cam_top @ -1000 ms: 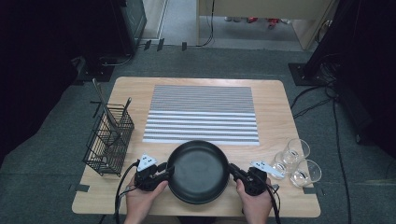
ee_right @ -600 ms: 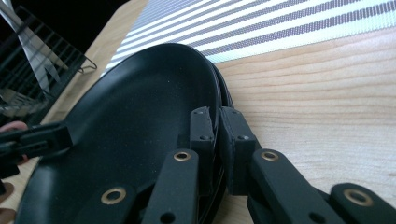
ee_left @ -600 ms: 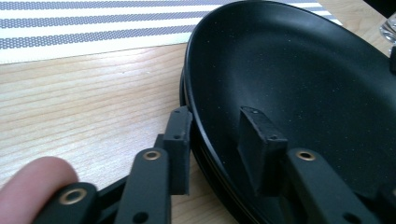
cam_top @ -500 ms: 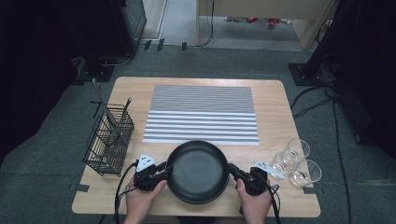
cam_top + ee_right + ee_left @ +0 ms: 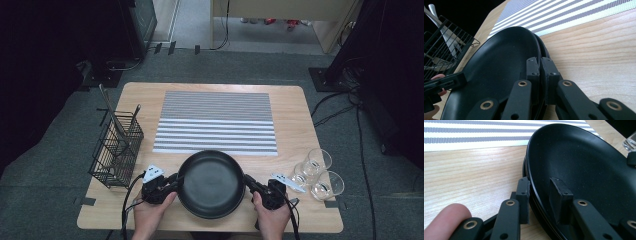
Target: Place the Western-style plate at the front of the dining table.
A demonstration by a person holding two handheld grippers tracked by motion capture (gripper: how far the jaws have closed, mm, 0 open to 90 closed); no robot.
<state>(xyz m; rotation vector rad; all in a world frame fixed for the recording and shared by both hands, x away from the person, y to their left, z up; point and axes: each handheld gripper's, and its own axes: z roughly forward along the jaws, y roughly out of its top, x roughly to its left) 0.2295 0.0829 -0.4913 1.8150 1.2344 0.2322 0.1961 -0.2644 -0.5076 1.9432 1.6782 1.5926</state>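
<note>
A black plate (image 5: 212, 184) lies on the wooden table (image 5: 295, 125) near its front edge, and a second dark rim shows just under it. My left gripper (image 5: 173, 183) is at the plate's left edge. Its jaws have just been closing and straddle the rim (image 5: 527, 173): one pad lies against the outside, while the other stands inside the plate (image 5: 586, 170) with a gap to the rim. My right gripper (image 5: 249, 183) is at the plate's right edge, shut on the rim (image 5: 537, 50), with its pads (image 5: 532, 67) pinching it from both sides. A hand holds each gripper.
A grey-and-white striped placemat (image 5: 216, 122) lies just beyond the plate. A black wire basket (image 5: 116, 147) with utensils stands at the left edge. Three clear glasses (image 5: 315, 172) stand at the right, close to my right gripper. The table's front edge is just behind the hands.
</note>
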